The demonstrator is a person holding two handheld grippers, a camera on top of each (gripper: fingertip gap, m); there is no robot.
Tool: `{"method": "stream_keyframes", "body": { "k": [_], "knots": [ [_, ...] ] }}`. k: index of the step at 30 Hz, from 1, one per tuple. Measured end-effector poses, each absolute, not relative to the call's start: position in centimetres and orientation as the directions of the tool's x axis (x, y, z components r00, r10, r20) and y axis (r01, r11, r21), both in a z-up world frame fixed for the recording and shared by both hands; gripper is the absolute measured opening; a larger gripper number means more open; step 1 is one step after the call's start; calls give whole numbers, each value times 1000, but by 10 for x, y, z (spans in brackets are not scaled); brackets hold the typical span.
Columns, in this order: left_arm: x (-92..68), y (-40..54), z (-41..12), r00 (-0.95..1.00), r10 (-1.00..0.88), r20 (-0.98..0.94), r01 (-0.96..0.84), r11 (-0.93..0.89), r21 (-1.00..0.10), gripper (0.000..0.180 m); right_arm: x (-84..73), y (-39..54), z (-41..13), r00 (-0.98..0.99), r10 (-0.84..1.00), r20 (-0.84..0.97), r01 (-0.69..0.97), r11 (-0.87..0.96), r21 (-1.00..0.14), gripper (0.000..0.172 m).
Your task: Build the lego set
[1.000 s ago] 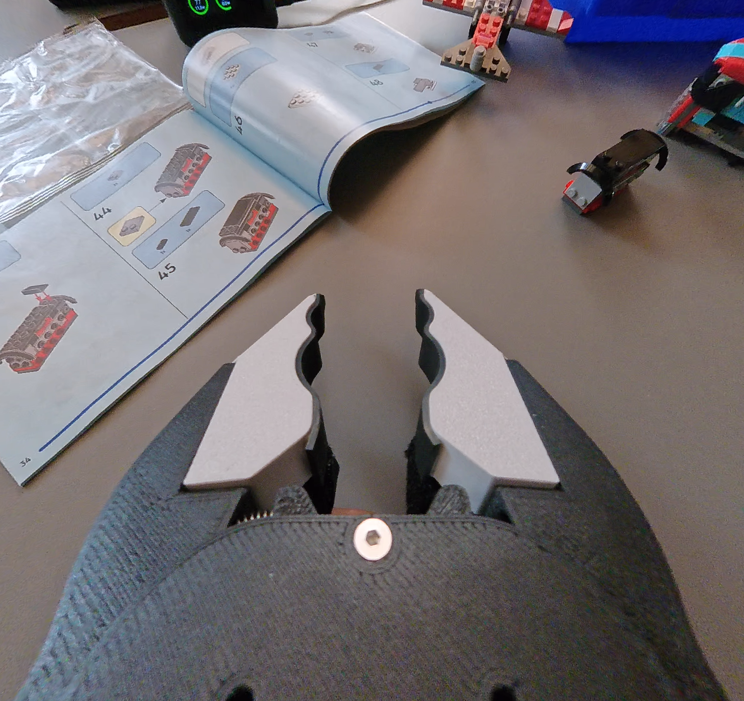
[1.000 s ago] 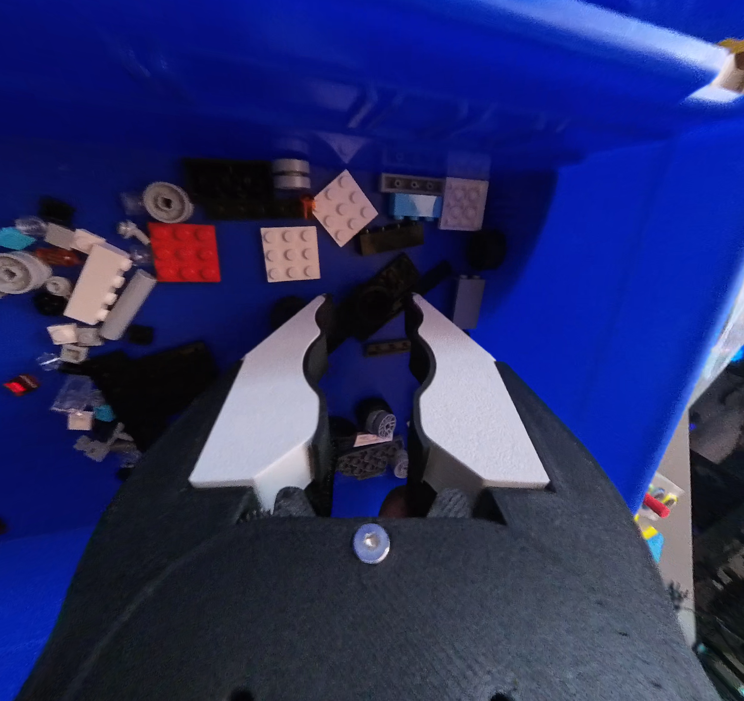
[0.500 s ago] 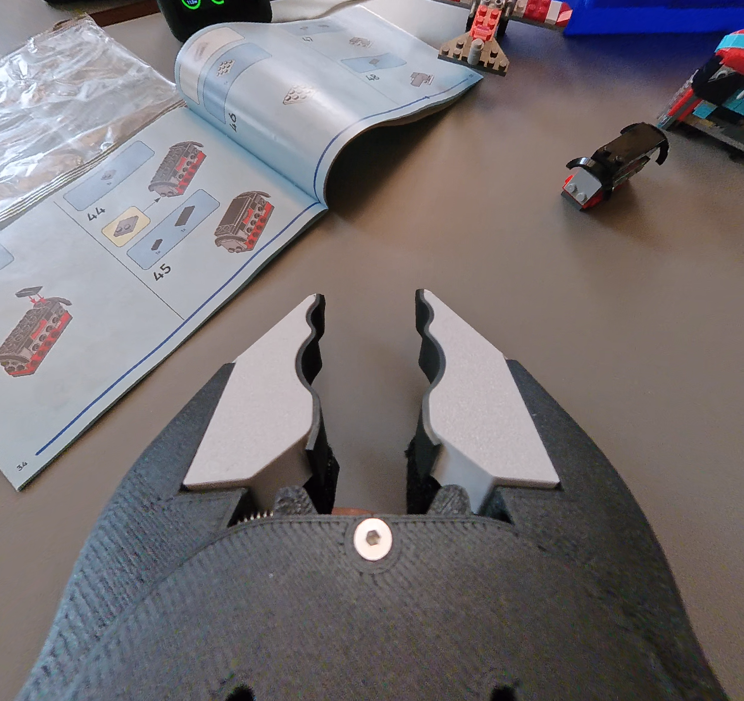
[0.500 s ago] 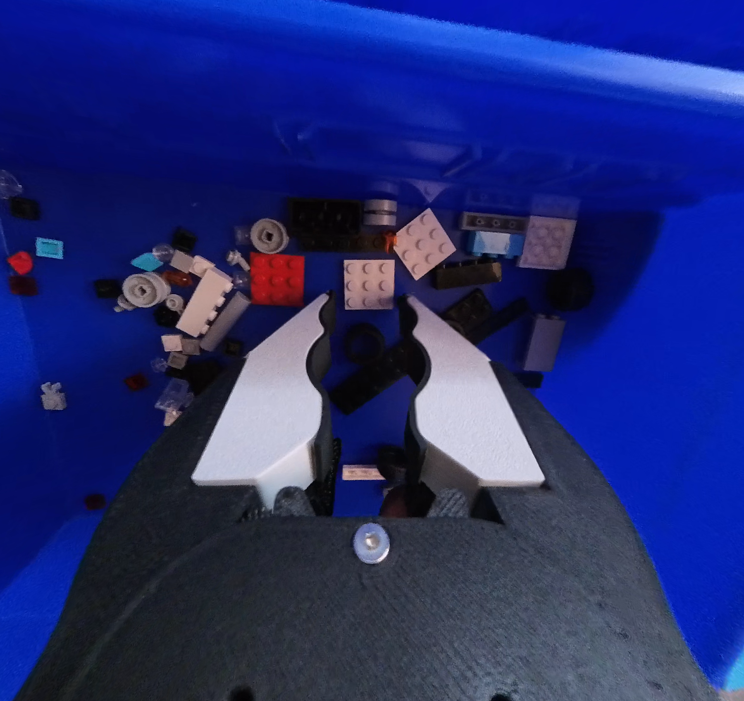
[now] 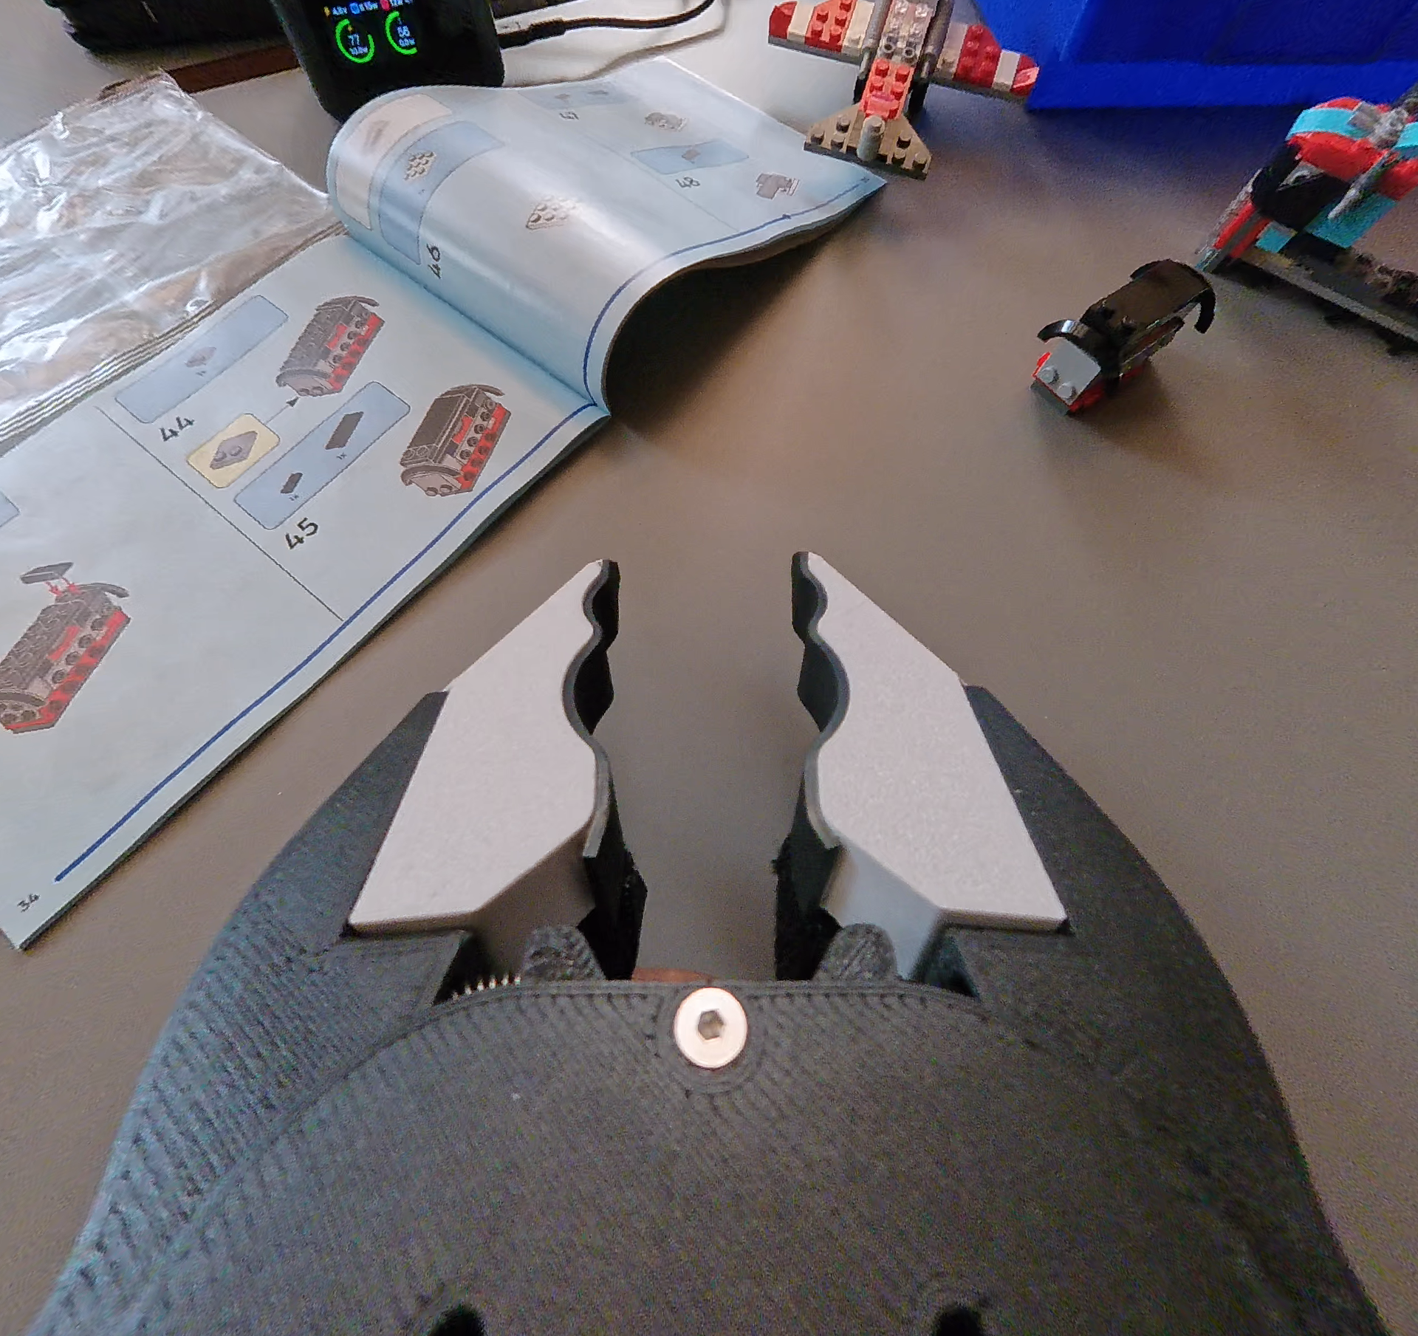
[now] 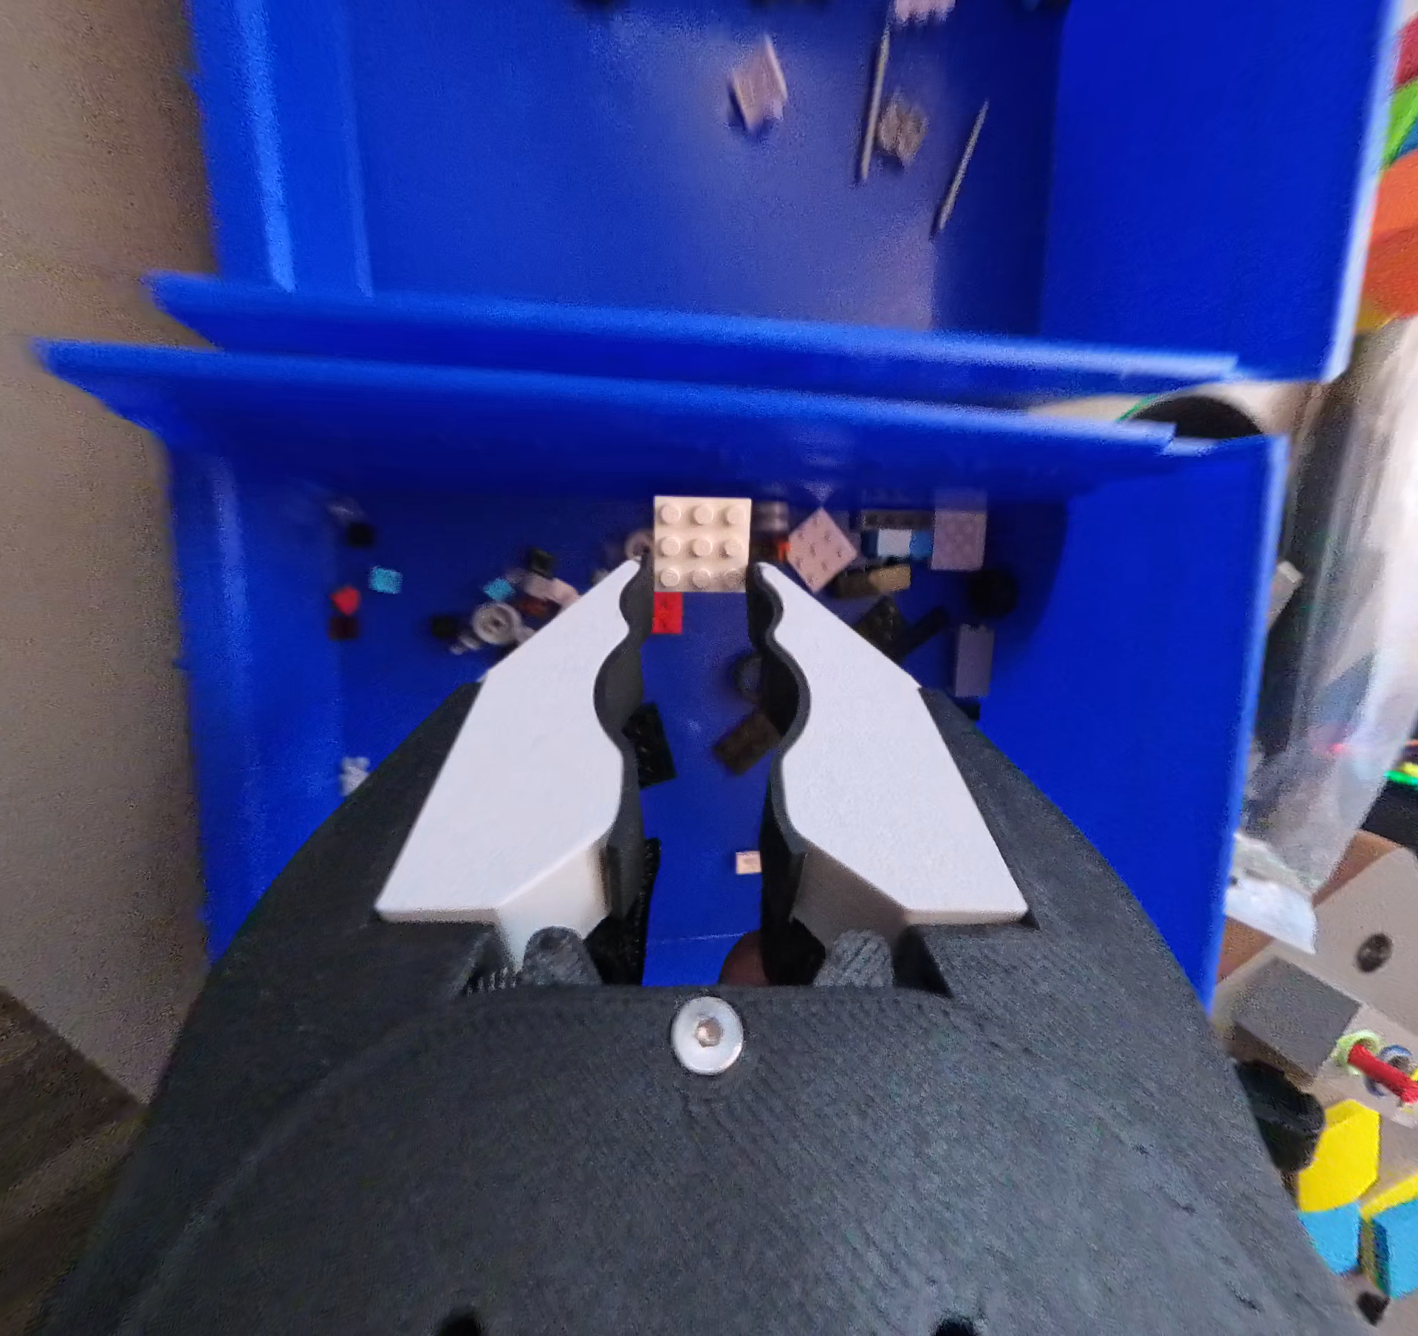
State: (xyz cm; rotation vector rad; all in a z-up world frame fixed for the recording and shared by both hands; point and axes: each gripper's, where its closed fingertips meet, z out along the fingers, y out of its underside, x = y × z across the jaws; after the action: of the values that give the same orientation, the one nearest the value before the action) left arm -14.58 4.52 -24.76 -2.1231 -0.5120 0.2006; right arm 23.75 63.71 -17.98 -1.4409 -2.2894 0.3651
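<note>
Blue plastic bins [image 6: 491, 417], two in the right wrist view, hold loose toy bricks; the nearer one lies under the right hand-held gripper [image 6: 700, 570], whose fingertips pinch a tan square nine-stud plate [image 6: 701, 541] above the bin's floor. One open instruction booklet [image 5: 322, 409] lies on the grey desk [image 5: 921, 532]. The left hand-held gripper [image 5: 704, 570] hangs open, empty.
</note>
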Motion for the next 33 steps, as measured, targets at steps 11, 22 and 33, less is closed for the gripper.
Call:
{"method": "stream_keyframes", "body": {
  "k": [11,22,33],
  "knots": [
    [-134,43,-236,914,392,108,286,-431,-856,46,155,383,-85,-511,833,212,439,465,-769,26],
    [-126,34,-228,901,389,189,336,-354,-873,46,29,131,-188,-717,693,-71,400,327,-856,26],
    [-125,31,-227,895,387,221,360,-334,-871,46,-5,95,-246,-715,696,-67,459,394,-797,26]
  ]
}}
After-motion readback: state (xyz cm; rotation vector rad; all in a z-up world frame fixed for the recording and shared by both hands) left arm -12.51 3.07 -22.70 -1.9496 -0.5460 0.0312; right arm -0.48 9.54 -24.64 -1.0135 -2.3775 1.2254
